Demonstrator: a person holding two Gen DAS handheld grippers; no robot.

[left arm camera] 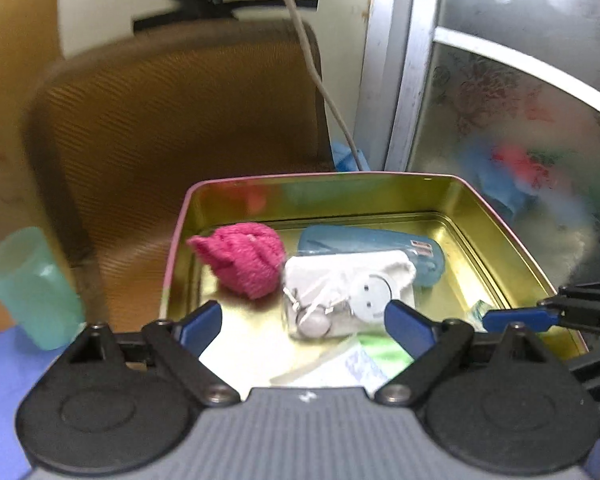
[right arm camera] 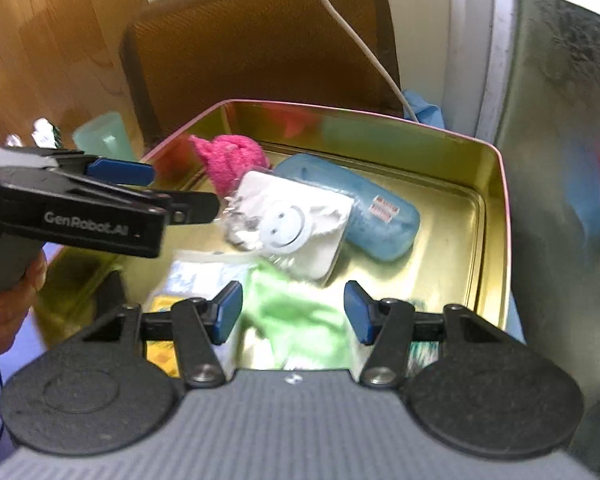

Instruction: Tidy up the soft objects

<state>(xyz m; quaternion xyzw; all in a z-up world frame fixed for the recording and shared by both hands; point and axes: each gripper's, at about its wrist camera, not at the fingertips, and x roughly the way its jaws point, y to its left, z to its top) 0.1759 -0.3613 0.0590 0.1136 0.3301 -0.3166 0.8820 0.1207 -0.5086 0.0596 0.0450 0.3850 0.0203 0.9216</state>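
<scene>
Cloth, a crumpled pale green one [right arm camera: 296,312], lies at the near end of the shiny gold tin [right arm camera: 496,216], between my right gripper's [right arm camera: 292,314] parted, empty fingers. My left gripper [left arm camera: 302,316] hangs wide, empty. I should lower squarely, then pinch a thick fold.

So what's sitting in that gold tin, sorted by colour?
Pink: 1, the pink knitted bundle
Blue: 1, the blue pouch
White: 1, the white smiley packet
Green: 1, the green cloth
Total: 4 that I can tell apart in the gold tin; some paper packets at the near edge are too blurred to sort.
</scene>
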